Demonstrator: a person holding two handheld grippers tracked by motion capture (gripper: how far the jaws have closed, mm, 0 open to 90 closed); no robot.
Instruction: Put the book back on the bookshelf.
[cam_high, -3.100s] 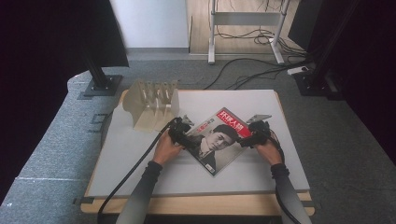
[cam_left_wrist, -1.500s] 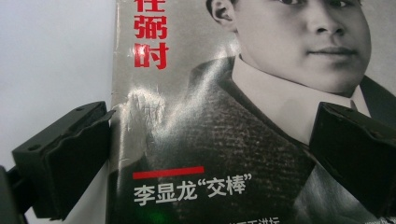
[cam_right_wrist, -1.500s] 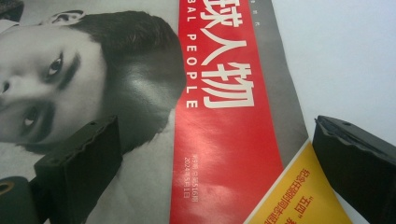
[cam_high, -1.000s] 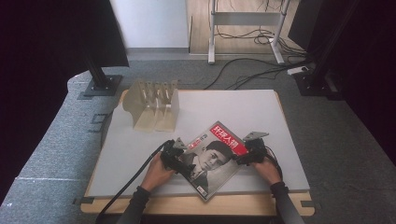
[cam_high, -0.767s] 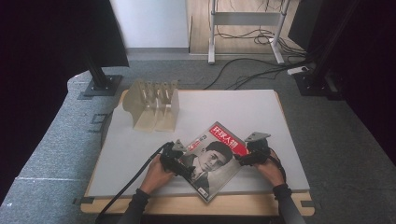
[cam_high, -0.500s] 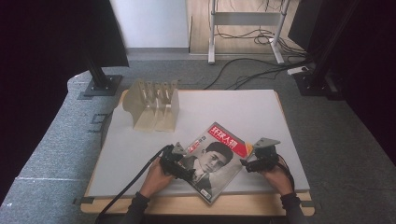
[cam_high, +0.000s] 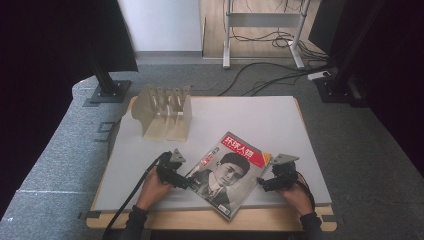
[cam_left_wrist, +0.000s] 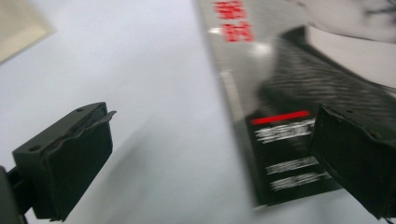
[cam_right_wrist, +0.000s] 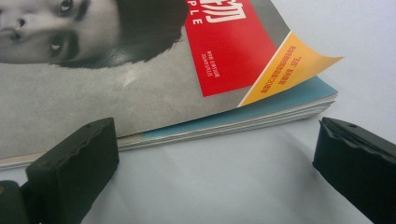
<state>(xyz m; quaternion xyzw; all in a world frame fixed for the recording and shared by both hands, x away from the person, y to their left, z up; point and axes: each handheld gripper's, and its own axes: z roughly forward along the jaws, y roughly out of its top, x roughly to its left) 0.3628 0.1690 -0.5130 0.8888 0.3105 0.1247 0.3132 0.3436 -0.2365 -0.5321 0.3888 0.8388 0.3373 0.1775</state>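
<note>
magazine: (cam_high: 228, 170) flat on the tabletop (cam_high: 280, 117), near the front edge, turned diagonal; cover up, red title block at the far corner
change vs 3.1 s ago: magazine has come nearer the front edge and lies a bit right; both hands pulled back toward the person
change vs 0.5 s ago: right hand-held gripper has backed off the cover's right edge, now apart from it
left hand-held gripper: (cam_high: 188, 183) at the magazine's left edge; jaws wide, one over bare tabletop, the other over the dark lower corner of the cover (cam_left_wrist: 299, 135); nothing held
right hand-held gripper: (cam_high: 263, 186) just right of the magazine; jaws wide, empty, facing the page edges (cam_right_wrist: 224, 126)
cover corner: orange corner curls up off the blue page below (cam_right_wrist: 289, 65)
rack: beige slotted rack (cam_high: 164, 111) at far left of the tabletop, well apart from the magazine, same spot as before
hard to make out: left gripper view is blurred, small print unreadable; whether the left jaw touches the cover — can't tell
cut off: forearms run out of the bottom edge of the high view
</note>
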